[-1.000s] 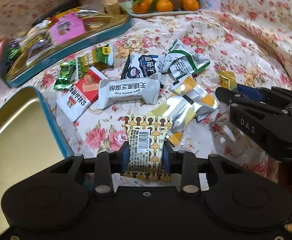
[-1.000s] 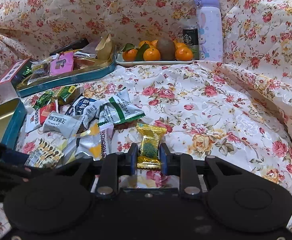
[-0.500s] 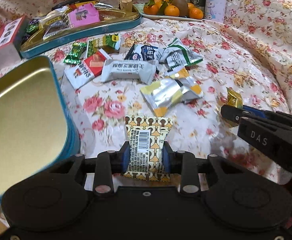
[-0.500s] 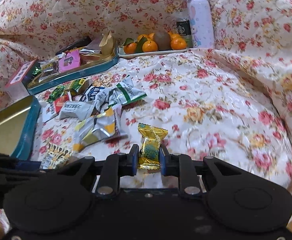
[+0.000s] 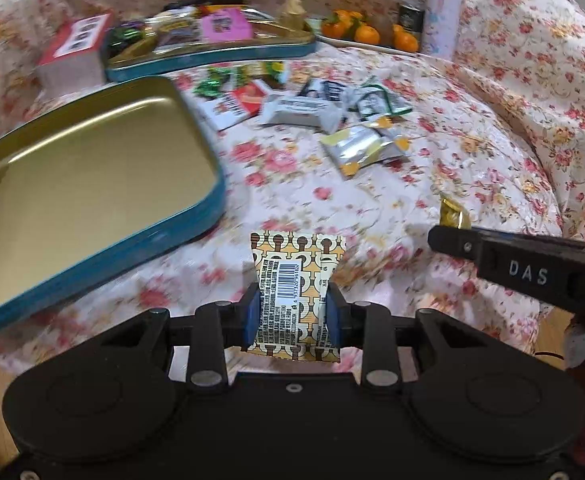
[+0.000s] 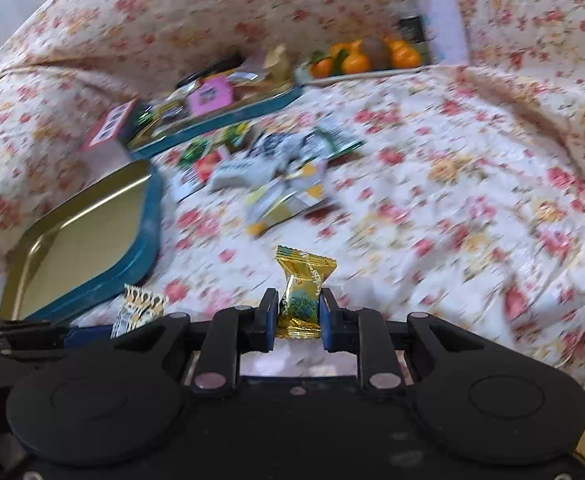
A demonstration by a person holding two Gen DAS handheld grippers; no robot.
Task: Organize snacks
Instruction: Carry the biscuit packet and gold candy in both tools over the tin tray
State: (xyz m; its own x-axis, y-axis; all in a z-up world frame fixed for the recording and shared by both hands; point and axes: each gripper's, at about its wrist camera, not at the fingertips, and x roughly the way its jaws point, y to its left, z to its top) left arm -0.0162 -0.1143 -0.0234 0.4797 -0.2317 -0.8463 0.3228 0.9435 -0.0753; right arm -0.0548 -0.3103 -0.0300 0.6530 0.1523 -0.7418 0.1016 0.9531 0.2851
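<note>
Step in hand: carry. Both grippers are loaded and lifted off the cloth, judged to be on the way to the tin.

Left gripper (image 5: 292,316): fingers closed narrow on the patterned packet (image 5: 296,280), barcode side up, gripped at its lower half.

Right gripper (image 6: 299,316): fingers closed narrow on the gold candy (image 6: 302,288), held upright by its middle, twisted ends free.

Tin (image 5: 164,88): empty, gold inside, teal wall, lying to the left of both grippers and near them.

Next move, as judged: swing each gripper left over the tin's rim, one at a time so the two do not collide, then part the fingers low inside it.

Loose snacks (image 5: 324,108): a scatter of wrapped packets beyond the tin, still to be sorted.

Second tin (image 5: 212,54): farther back, already holding snacks.

Surface: floral cloth (image 5: 472,128), rumpled, draped up behind and at right.

Also present: plate of oranges (image 5: 366,36), bottle (image 5: 442,16), small box (image 5: 78,50).
</note>
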